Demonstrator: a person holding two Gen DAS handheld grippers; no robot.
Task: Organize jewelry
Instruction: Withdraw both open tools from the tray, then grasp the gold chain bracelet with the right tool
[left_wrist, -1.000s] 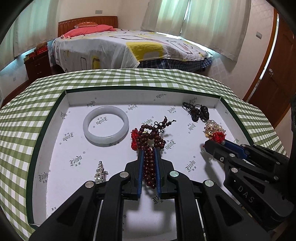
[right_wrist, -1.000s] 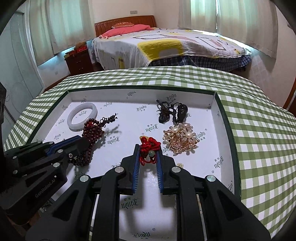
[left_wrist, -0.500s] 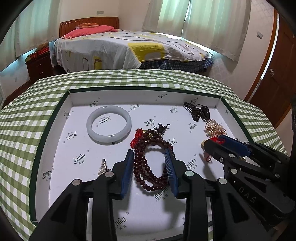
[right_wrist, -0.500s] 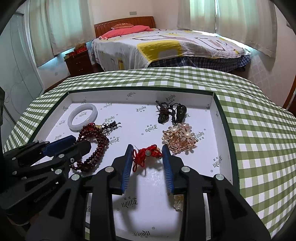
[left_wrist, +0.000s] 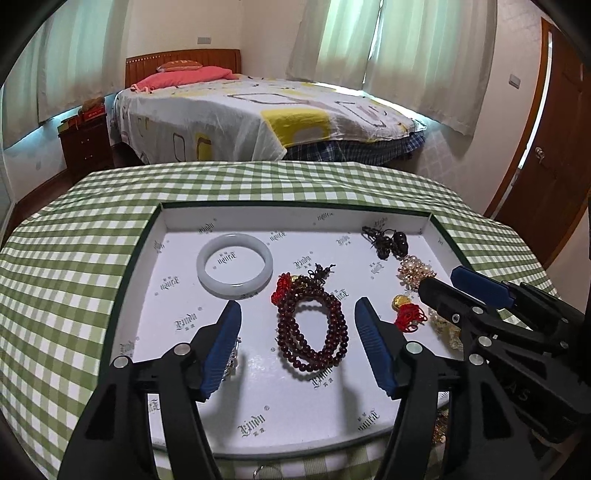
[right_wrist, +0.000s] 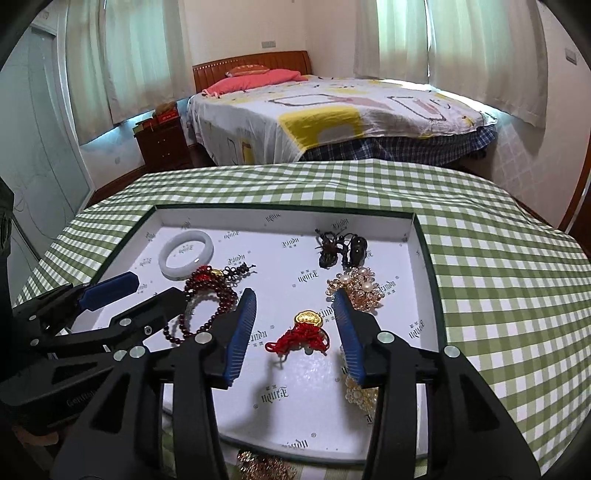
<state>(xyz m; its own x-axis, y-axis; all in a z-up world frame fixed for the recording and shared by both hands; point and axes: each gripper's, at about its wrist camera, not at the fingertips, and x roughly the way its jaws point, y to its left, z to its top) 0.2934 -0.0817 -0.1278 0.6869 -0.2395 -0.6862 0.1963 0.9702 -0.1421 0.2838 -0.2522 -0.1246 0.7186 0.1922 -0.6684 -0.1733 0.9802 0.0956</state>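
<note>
Both claws have just been opening to let go. The left claw (left_wrist: 297, 345) stands wide around the bead bracelet (left_wrist: 312, 325), untouched, mid-tray (left_wrist: 147, 266). At its three o'clock, the right claw (right_wrist: 295, 332) gapes over the red knot charm (right_wrist: 301, 334).

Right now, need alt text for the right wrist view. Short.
Open right gripper hangs over a red knotted cord charm with a gold piece, lying free between the jaws in a white tray on a green checked cloth. Left gripper, also open, is over a dark red bead bracelet.
</note>
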